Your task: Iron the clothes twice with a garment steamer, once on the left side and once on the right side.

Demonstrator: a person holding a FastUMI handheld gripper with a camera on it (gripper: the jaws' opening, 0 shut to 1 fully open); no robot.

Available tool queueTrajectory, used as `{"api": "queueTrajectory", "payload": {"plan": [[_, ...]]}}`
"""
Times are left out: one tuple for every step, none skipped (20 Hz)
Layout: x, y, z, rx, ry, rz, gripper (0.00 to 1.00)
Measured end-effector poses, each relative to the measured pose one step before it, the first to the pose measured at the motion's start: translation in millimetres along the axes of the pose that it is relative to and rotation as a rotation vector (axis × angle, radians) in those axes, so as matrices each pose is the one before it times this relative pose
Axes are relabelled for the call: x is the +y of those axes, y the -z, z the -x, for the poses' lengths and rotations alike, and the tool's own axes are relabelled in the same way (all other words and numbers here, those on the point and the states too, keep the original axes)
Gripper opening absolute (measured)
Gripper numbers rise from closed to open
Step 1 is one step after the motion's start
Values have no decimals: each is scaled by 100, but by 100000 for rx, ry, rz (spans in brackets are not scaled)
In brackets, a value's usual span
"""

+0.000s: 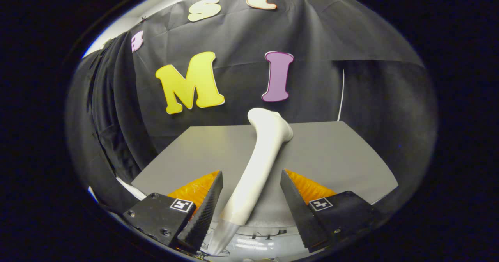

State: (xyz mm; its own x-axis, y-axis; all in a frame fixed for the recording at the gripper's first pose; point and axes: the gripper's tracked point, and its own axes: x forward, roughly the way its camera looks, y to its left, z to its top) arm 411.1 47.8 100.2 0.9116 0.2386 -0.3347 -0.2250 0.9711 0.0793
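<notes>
I am seeing the tool standing open, fingers either side of the white garment steamer without pressing; its head is reaching over the grey bench.

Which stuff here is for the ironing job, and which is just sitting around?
For the job:
- white garment steamer, lying between the open jaws of the gripper, neither touching it
- grey cloth under it

Just there:
- thin white cord on the wall

Steamer lying between my parted fingers

I'm seeing the gripper gaping around the garment steamer, its head nearing the grey table's far edge.
</notes>
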Motion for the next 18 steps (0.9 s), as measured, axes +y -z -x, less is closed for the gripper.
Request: {"api": "queueTrajectory", "payload": {"plan": [[-85,188,-617,1453,-737,-475,93],[-6,85,-509,1437,-841,-1124,91],[-69,200,-769,1348,-657,-1720,89],[-29,-24,-512,1070,-836,-1490,88],[-5,-142,-33,-557,-350,-597,86],[-134,-147,-114,-69,367,276,83],[356,131,-303,835,-1726,-1552,78],[65,-113,22,-386,411,-1626,73],[-164,76,-499,667,548,-1396,67],[-23,66,18,-344,-429,-1155,63],[275,-45,307,433,-1609,-1854,58],[133,-51,70,388,-2349,-2770,54],[418,17,129,1002,-2689,-4416,49],[525,180,123,466,-2431,-2851,44],[350,-335,2,-946,-1110,598,39],[213,-141,-152,-1571,-122,2272,37],[242,-26,501,-2232,-347,2553,35],[227,-302,554,-1505,-318,1933,34]]}}
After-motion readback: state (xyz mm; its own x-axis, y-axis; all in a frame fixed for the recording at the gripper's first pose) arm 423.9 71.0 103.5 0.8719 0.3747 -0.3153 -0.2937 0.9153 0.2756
